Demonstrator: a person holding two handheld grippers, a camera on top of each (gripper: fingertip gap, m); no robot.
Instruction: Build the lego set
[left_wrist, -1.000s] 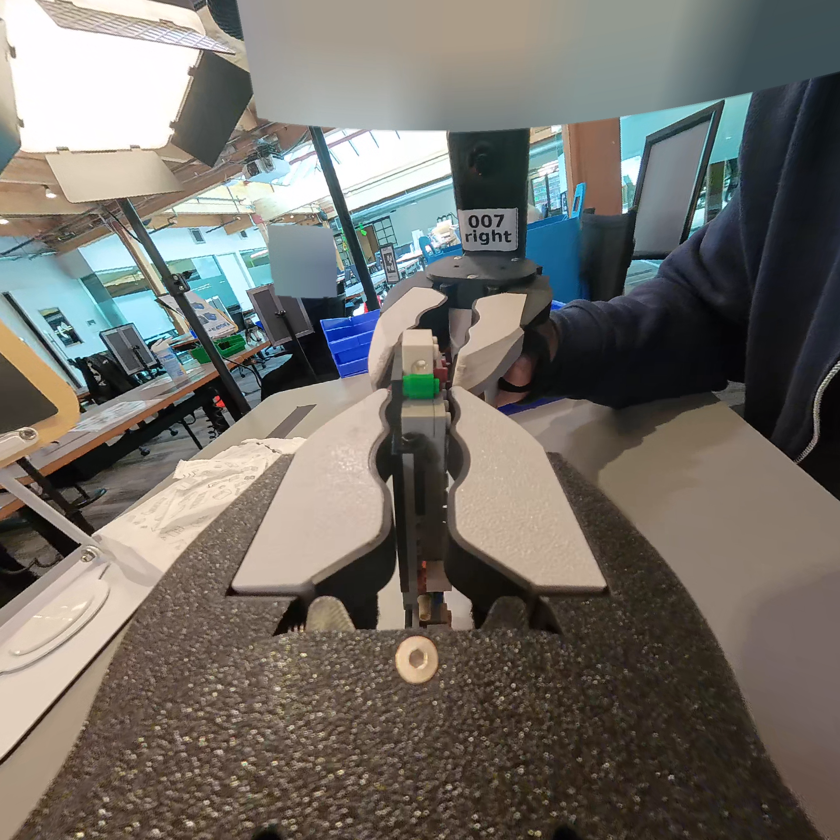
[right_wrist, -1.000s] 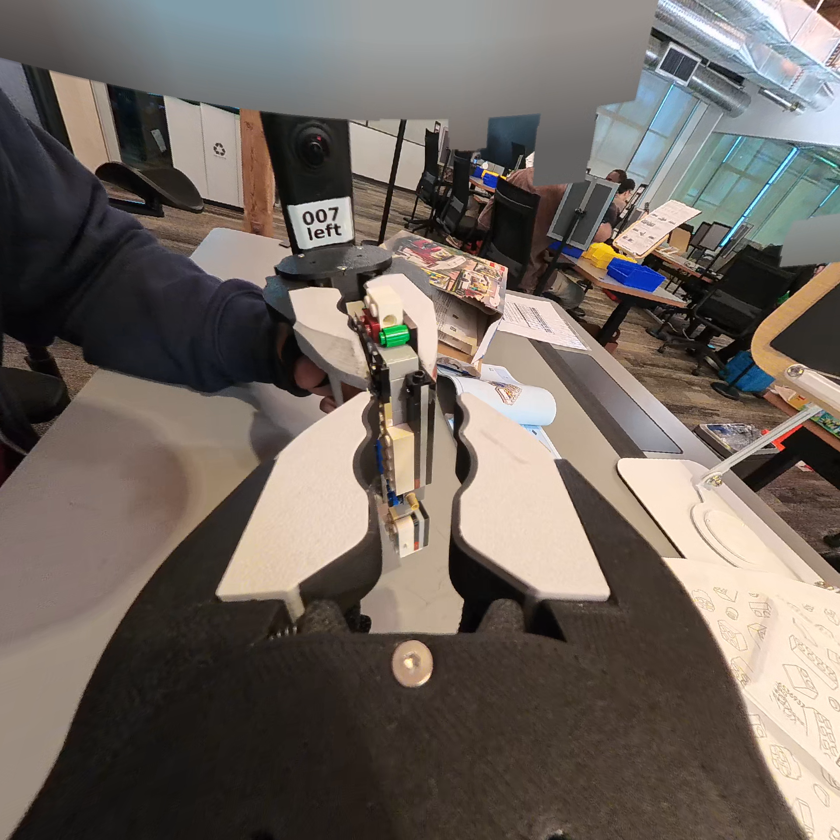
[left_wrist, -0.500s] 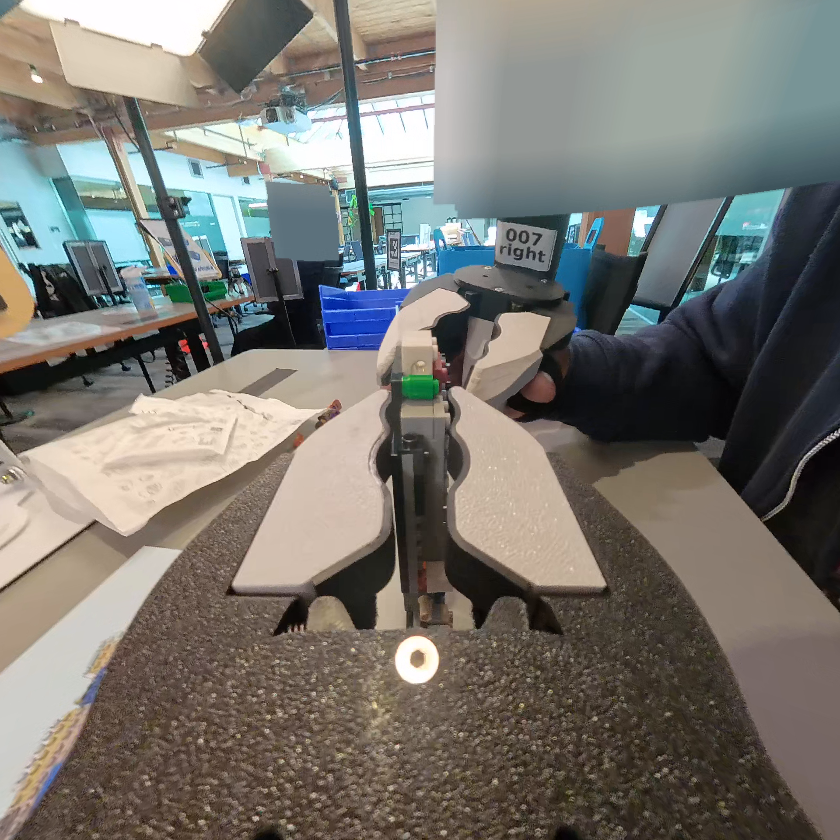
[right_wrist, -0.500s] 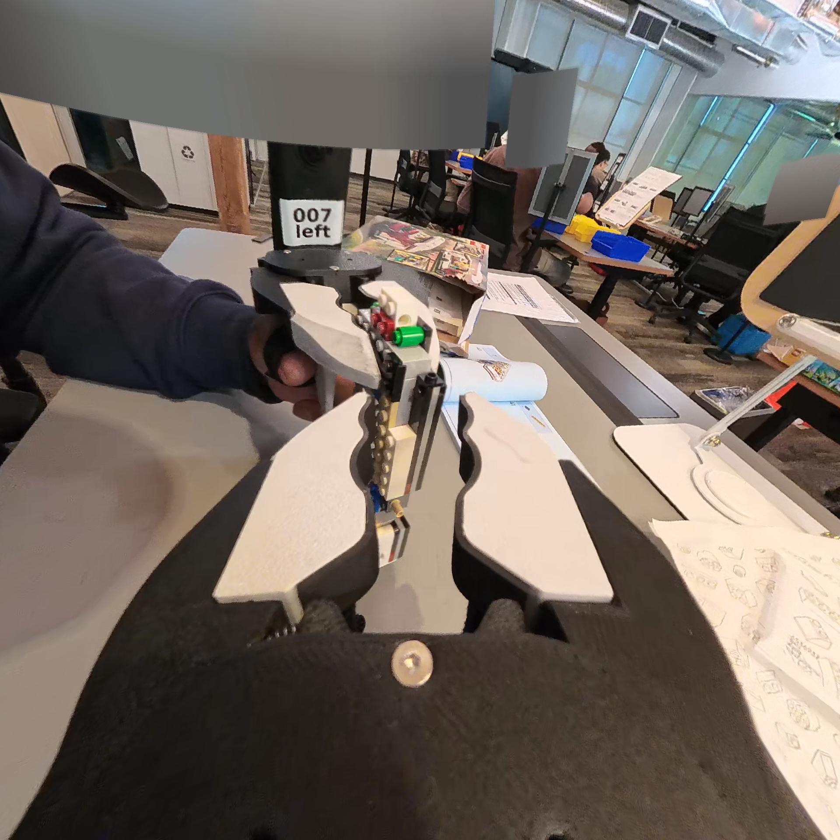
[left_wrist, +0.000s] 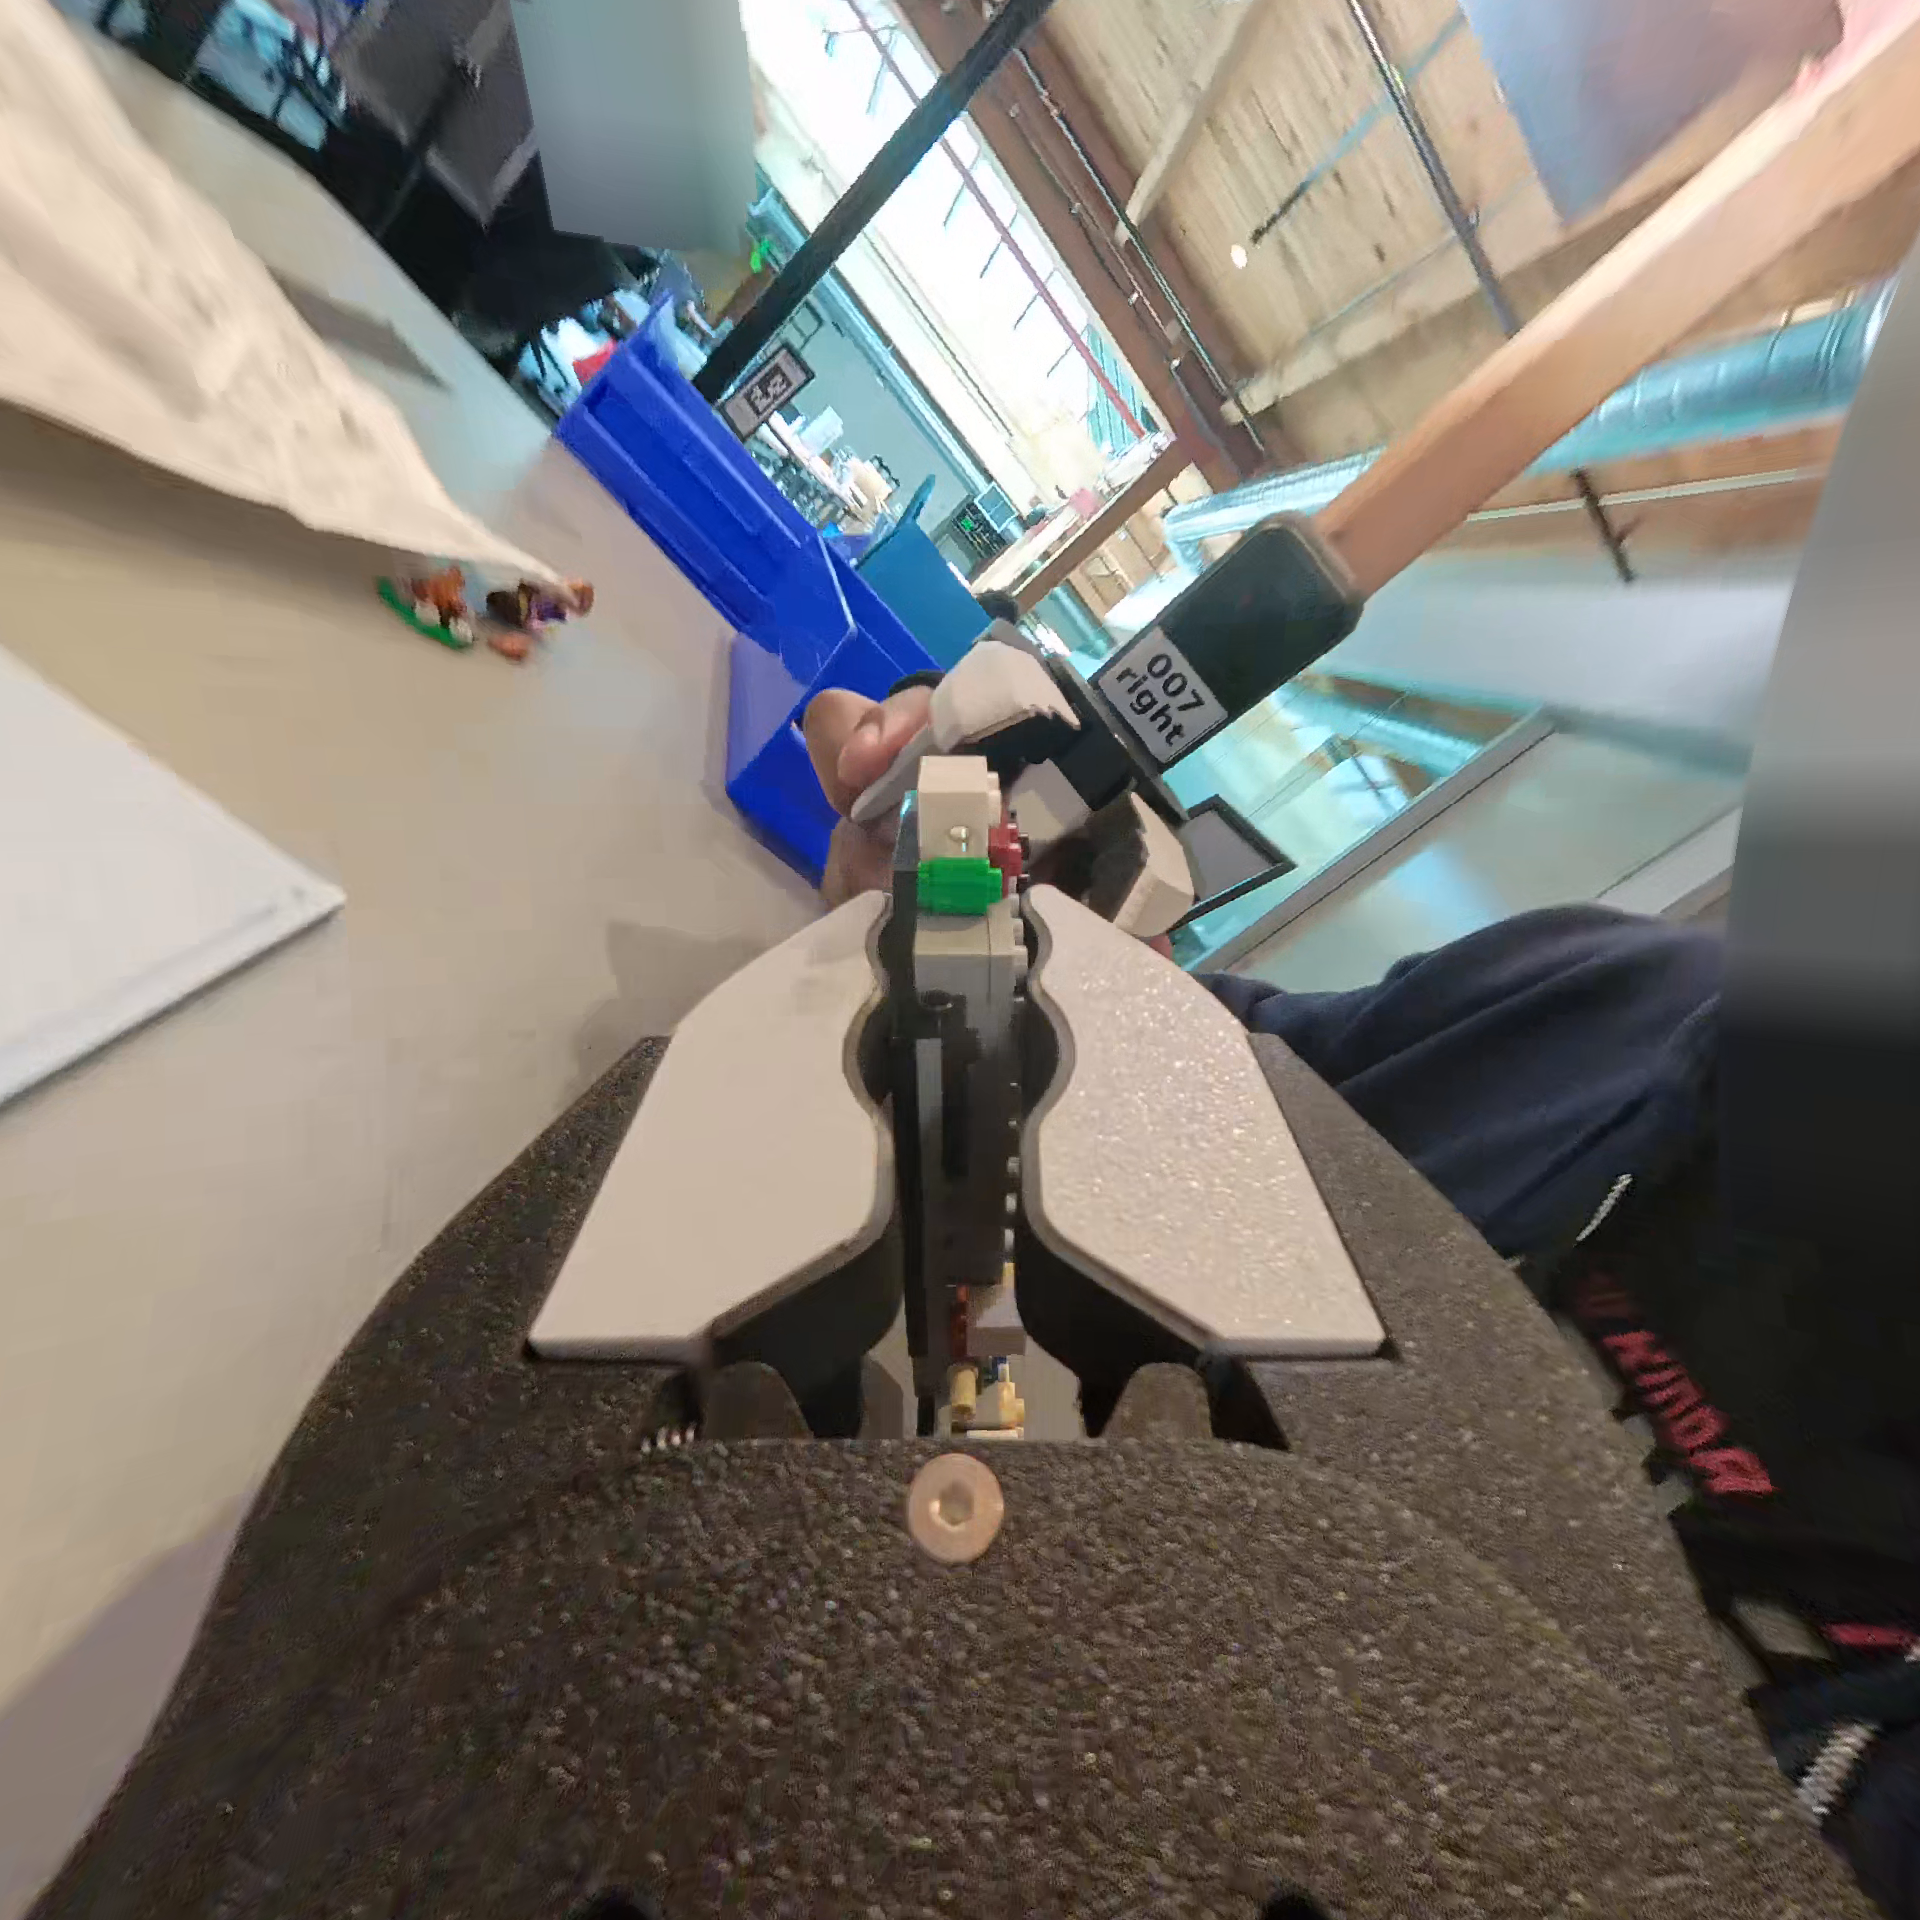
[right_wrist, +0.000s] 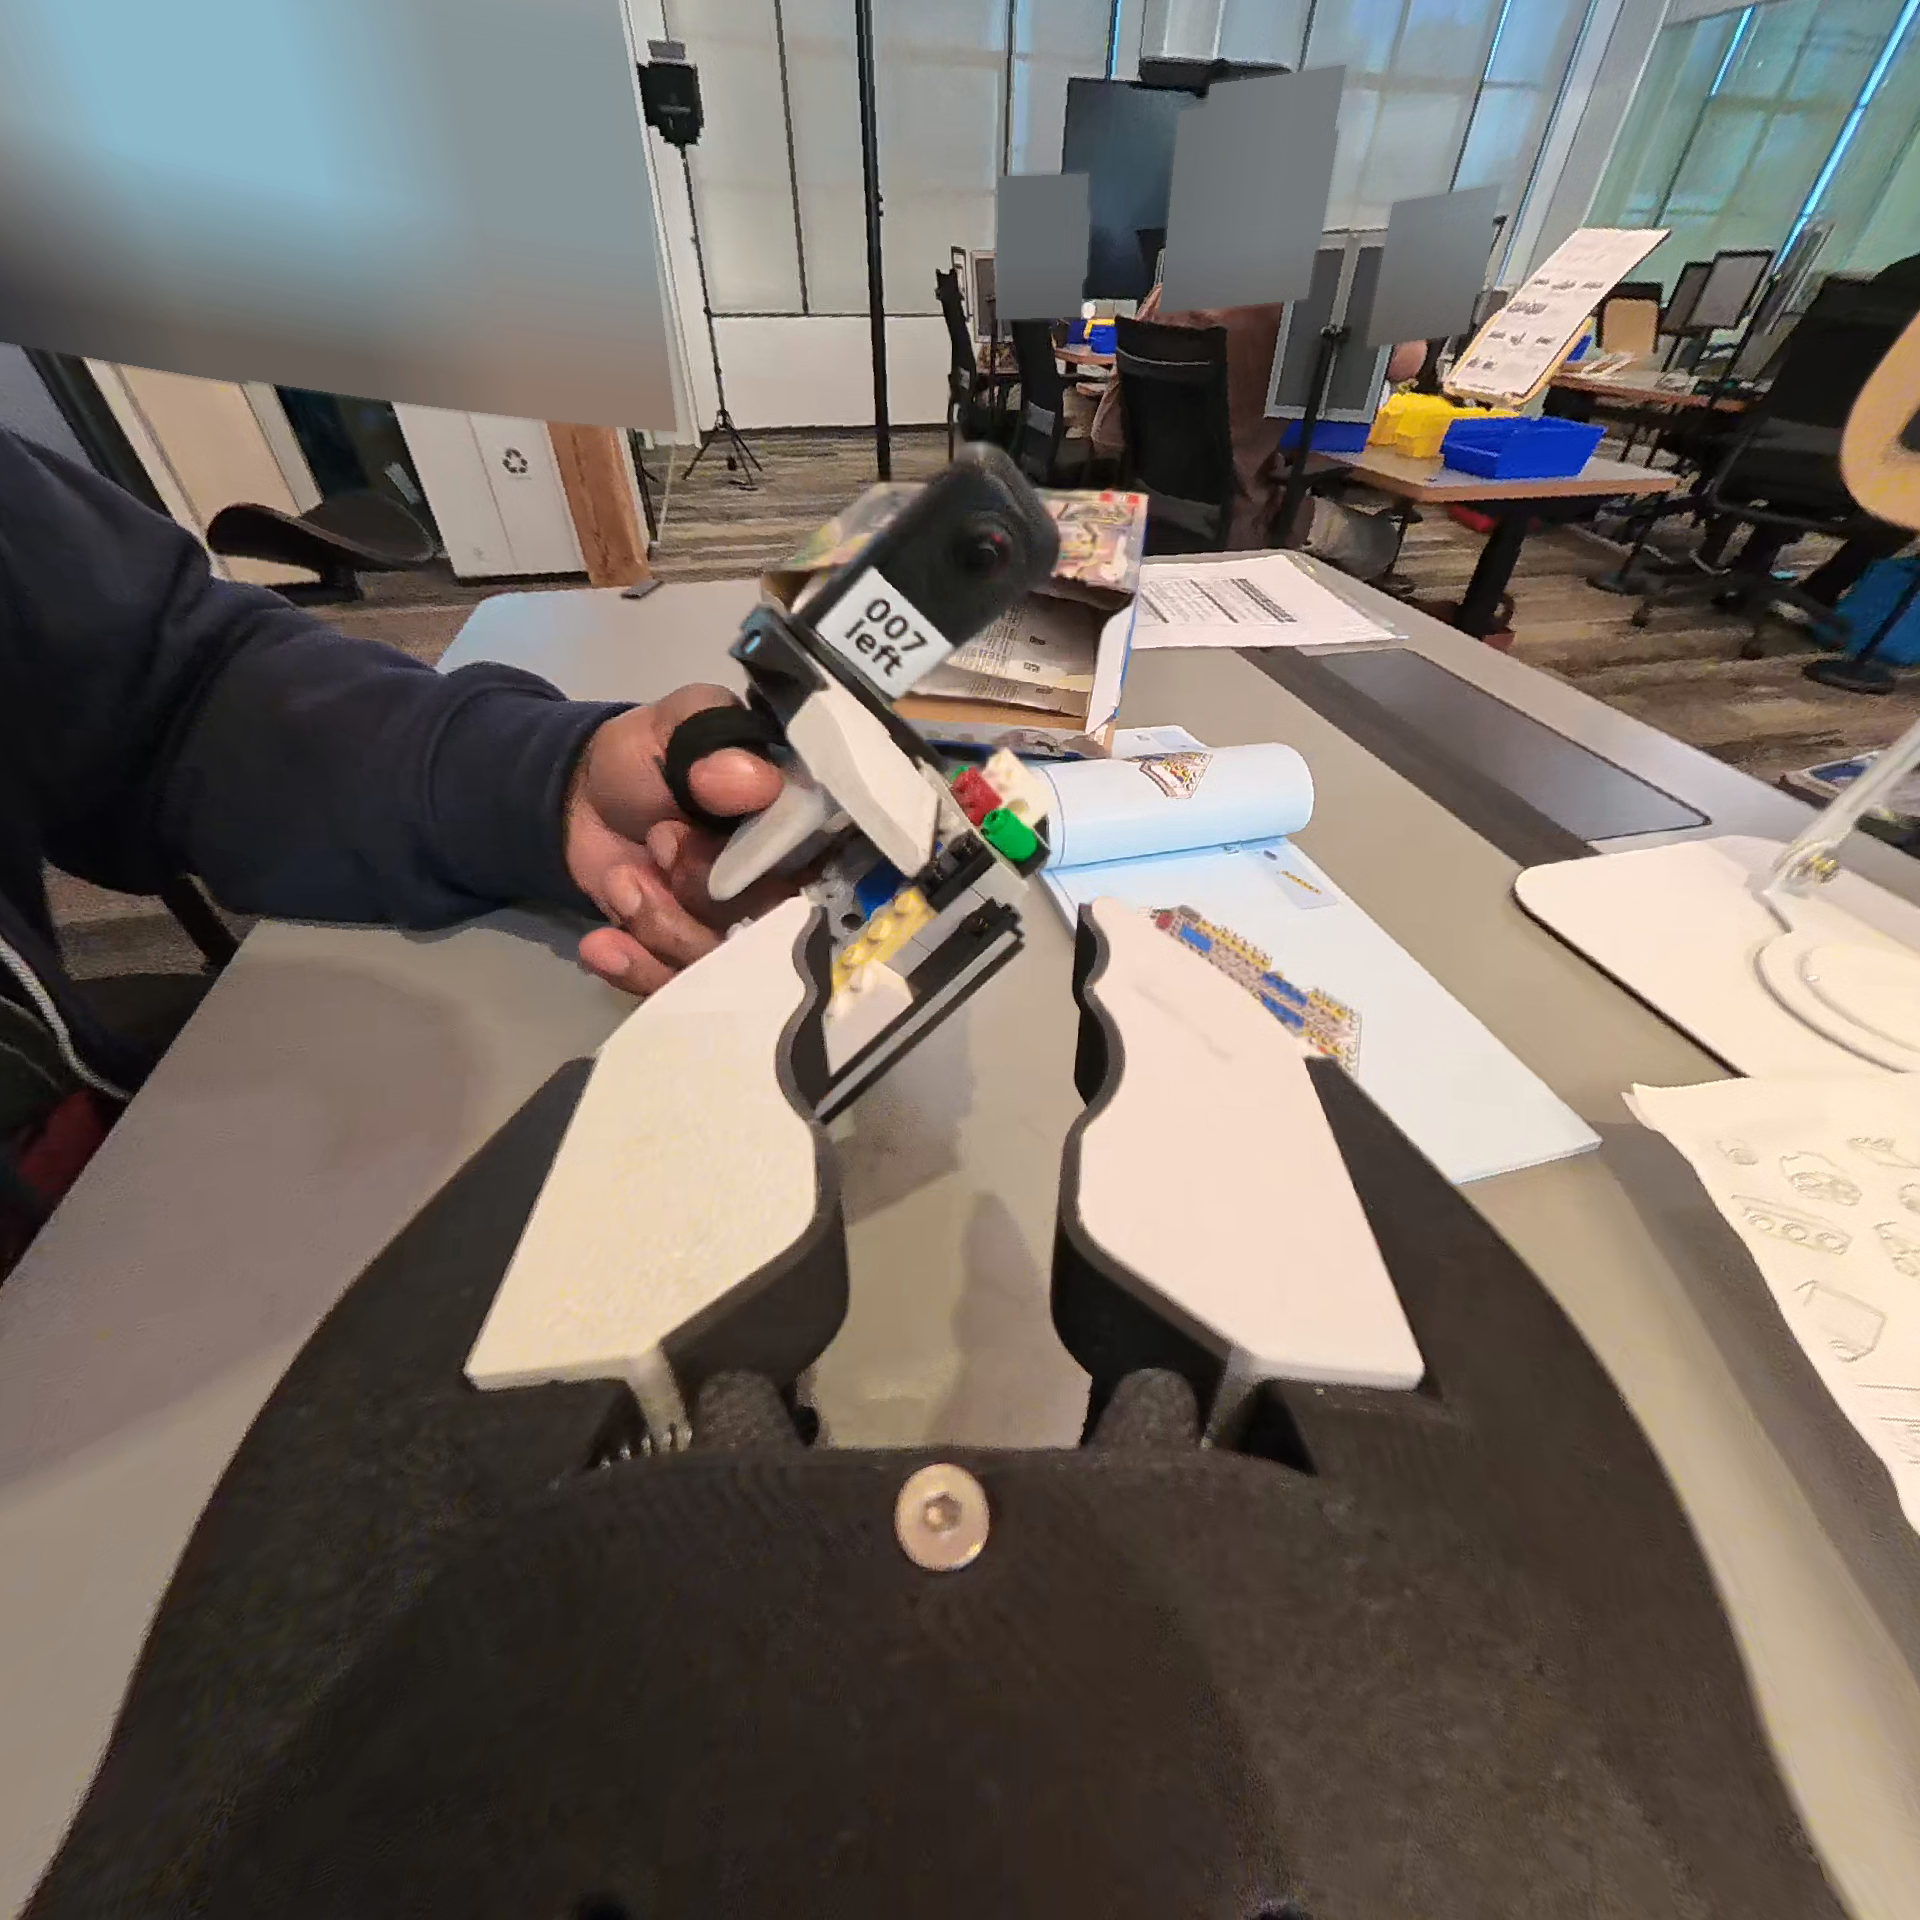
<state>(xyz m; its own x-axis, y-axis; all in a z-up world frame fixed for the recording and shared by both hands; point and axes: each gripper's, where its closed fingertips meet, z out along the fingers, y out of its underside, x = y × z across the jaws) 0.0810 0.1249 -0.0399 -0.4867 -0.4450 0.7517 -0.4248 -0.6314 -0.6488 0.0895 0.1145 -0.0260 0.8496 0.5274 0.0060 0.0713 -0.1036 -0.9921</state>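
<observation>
A: Left wrist view shows the left gripper (left_wrist: 956, 914) w/ its jaws squeezed tight on a brick model (left_wrist: 951, 997). Both pads press its flat sides.

B: Where's the model sit?

A: Up in the air, above the grey surface (left_wrist: 312, 831). It runs straight along the gripper's fingers, long way pointing forward. The white block (left_wrist: 954, 800) and green stud (left_wrist: 958, 885) stick out past the tips.

B: And in the right wrist view?

A: There the model (right_wrist: 914, 935) leans, green end up and away, black edge slanting down toward the right gripper (right_wrist: 935, 925). That one's jaws are spread wide, holding nothing. The model's low end reaches in between them, close by the left-hand finger (right_wrist: 727, 1039) (can't tell if it touches), the other finger well apart.

B: How will it handle?

A: Prob light, hard and stiff, but bits could pop off if bent. Best to pinch the flat sides, not the little studs on the end.

B: Stuff around?

A: An open booklet (right_wrist: 1299, 987), a paper sheet (right_wrist: 1818, 1195), a blue bin (left_wrist: 748, 561) farther off.
</observation>
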